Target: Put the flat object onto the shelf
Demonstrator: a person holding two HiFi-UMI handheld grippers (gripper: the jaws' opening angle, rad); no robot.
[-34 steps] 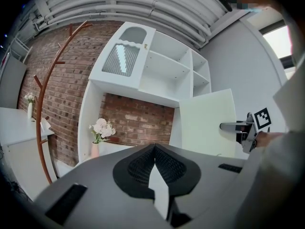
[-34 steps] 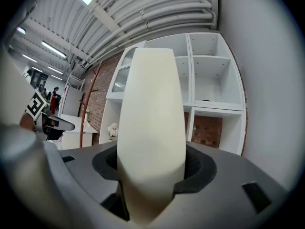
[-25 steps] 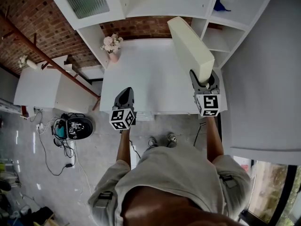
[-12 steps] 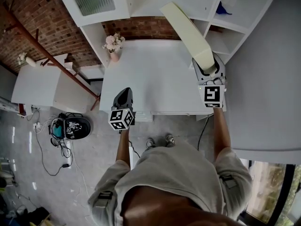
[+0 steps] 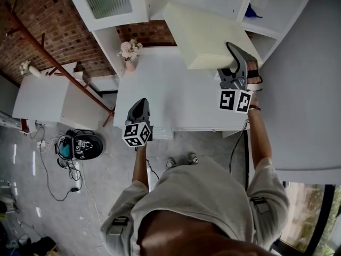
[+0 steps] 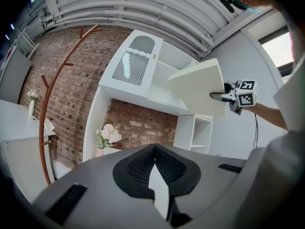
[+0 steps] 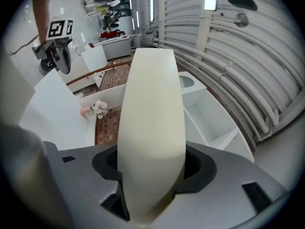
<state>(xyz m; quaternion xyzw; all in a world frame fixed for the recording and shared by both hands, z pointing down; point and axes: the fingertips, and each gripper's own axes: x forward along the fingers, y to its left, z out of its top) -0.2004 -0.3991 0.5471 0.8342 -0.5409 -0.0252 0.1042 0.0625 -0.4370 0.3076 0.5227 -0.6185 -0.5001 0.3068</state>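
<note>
The flat object (image 5: 205, 33) is a thick cream slab, held up nearly level in front of the white shelf unit (image 5: 186, 1). My right gripper (image 5: 234, 57) is shut on its near right edge, one jaw above and one below. In the right gripper view the slab (image 7: 152, 118) fills the space between the jaws and hides what lies straight ahead. My left gripper (image 5: 141, 104) hangs shut and empty over the front of the white desk (image 5: 160, 89). The left gripper view shows the slab (image 6: 200, 92) and the right gripper (image 6: 224, 93) up by the shelf (image 6: 159, 82).
A vase of pale flowers (image 5: 127, 51) stands at the desk's back left corner. Open cubbies (image 5: 250, 41) rise on the right, one with a blue thing (image 5: 254, 9). A rust-red pole (image 5: 53, 63), a white side table (image 5: 42, 97) and cables with a dark helmet-like thing (image 5: 85, 145) are at left.
The right gripper has risen a little and rolled, so the slab has swung from standing on edge to lying nearly level, closer to the shelf unit. The left gripper has stayed put.
</note>
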